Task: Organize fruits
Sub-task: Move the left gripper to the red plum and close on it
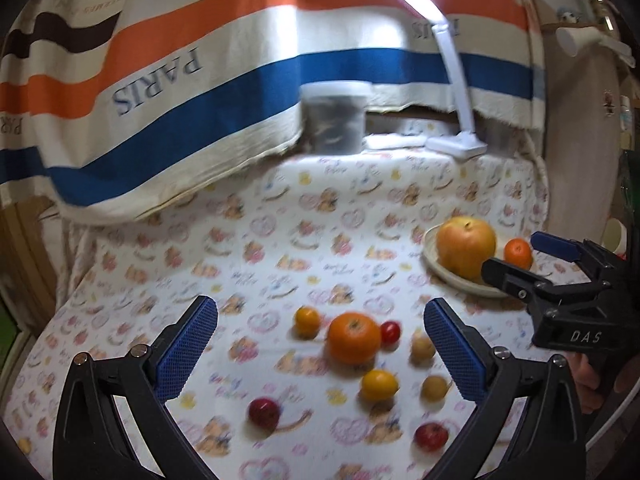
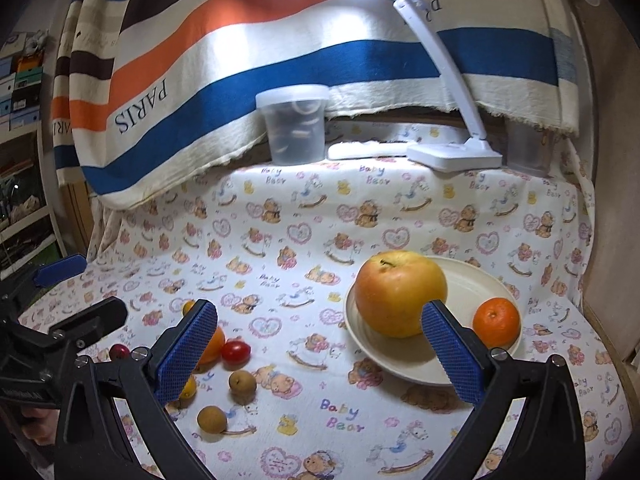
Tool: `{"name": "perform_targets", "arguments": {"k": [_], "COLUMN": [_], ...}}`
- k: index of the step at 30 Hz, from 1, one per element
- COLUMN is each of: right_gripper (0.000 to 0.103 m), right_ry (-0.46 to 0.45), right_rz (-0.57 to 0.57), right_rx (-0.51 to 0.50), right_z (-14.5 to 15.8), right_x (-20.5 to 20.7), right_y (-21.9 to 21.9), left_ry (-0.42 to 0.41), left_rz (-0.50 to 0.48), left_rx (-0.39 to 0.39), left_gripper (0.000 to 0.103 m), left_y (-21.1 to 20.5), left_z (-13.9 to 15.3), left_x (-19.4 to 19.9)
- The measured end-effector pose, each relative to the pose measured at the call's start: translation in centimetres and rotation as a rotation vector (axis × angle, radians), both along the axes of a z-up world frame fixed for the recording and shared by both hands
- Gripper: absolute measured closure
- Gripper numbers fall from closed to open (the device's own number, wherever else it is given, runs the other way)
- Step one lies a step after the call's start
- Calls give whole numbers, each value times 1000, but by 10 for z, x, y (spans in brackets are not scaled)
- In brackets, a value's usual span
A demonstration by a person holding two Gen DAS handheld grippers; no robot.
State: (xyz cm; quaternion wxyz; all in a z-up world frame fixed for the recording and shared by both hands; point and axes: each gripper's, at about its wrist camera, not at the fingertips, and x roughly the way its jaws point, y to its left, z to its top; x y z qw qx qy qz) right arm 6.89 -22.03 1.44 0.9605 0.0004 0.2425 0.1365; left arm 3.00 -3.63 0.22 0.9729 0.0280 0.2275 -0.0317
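A cream plate (image 2: 476, 284) at the right holds a big yellow-red apple (image 2: 400, 292) and a small mandarin (image 2: 496, 322); they also show in the left wrist view, the plate (image 1: 430, 240), the apple (image 1: 466, 246), the mandarin (image 1: 518, 254). Loose on the cloth lie an orange persimmon (image 1: 354, 336), yellow tomatoes (image 1: 307, 321) (image 1: 379, 385), red cherry tomatoes (image 1: 390, 331) (image 2: 236, 352), red fruits (image 1: 264, 412) (image 1: 431, 436) and brown longans (image 2: 242, 382) (image 2: 212, 419). My left gripper (image 1: 320, 354) is open above the loose fruit. My right gripper (image 2: 320, 354) is open, empty, just left of the plate.
A white desk lamp (image 2: 454, 156), a lidded clear tub (image 2: 294, 124) and a striped PARIS towel (image 2: 240, 60) stand along the back. A shelf (image 2: 24, 120) is at the left. The right gripper's body (image 1: 568, 280) hangs by the plate.
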Motion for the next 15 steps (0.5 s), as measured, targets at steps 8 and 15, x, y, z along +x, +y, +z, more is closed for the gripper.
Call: {"name": "perform_targets", "arguments": {"k": [8, 15], "right_gripper": [0, 0], "right_ry": [55, 81], "right_rz": [60, 59], "right_rx": [-5, -10], "right_z": [-3, -8], "right_x": [0, 4], "right_y": [7, 8], "left_ry": [163, 304], "left_rz": [119, 111], "left_rx": [-41, -105], "left_gripper": [18, 41], "left_y": [38, 49], "left_z": [-16, -36], "left_x": [-9, 4]}}
